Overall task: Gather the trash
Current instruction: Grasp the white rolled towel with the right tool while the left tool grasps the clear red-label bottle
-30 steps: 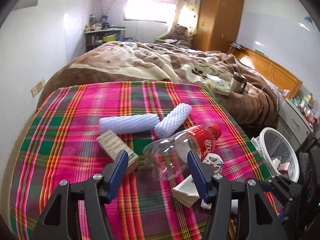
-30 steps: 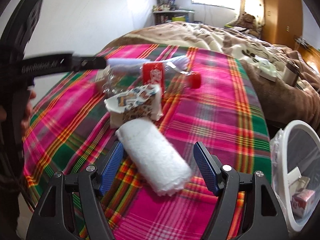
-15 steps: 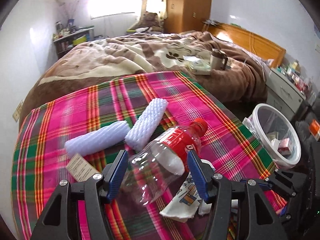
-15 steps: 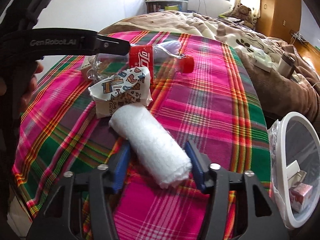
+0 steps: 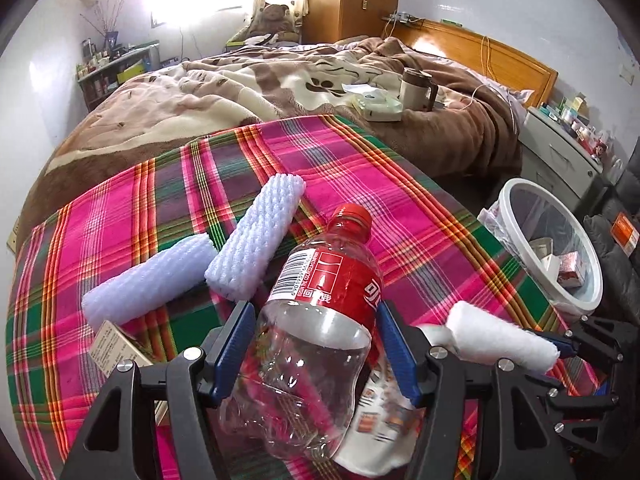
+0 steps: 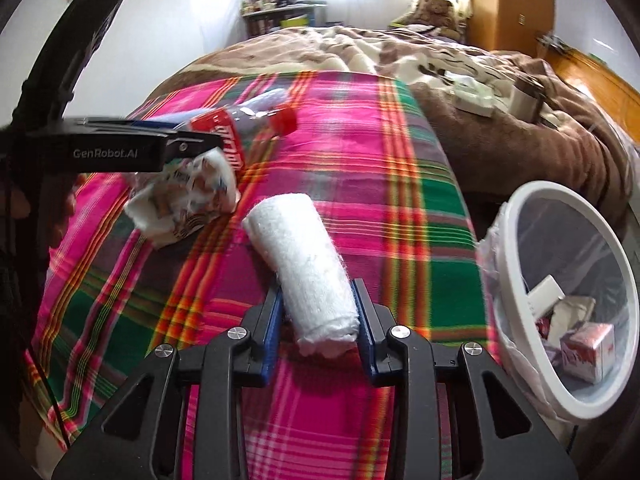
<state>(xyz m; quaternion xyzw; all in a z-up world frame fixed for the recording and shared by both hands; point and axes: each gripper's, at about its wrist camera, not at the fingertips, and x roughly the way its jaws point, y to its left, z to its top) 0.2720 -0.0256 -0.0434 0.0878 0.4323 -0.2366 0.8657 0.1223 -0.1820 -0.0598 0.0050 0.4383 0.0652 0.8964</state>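
My left gripper (image 5: 314,338) is shut on a clear plastic bottle (image 5: 320,320) with a red label and red cap, lifted off the plaid cloth. The bottle also shows in the right wrist view (image 6: 244,124). My right gripper (image 6: 318,308) is shut on a white rolled towel (image 6: 306,268), which also shows in the left wrist view (image 5: 500,340). A crumpled printed paper wrapper (image 6: 188,196) lies on the cloth under the bottle. Two white foam sleeves (image 5: 256,236) and a small cardboard box (image 5: 114,350) lie on the cloth.
A white-rimmed trash bin (image 6: 516,240) with a clear liner holds several small cartons beside the bed at the right; it also shows in the left wrist view (image 5: 516,236). A brown blanket (image 5: 240,92), a mug (image 5: 414,90) and a nightstand (image 5: 556,144) lie beyond.
My left gripper closed on the bottle and lifted it. My right gripper closed on the white towel roll and raised it off the cloth.
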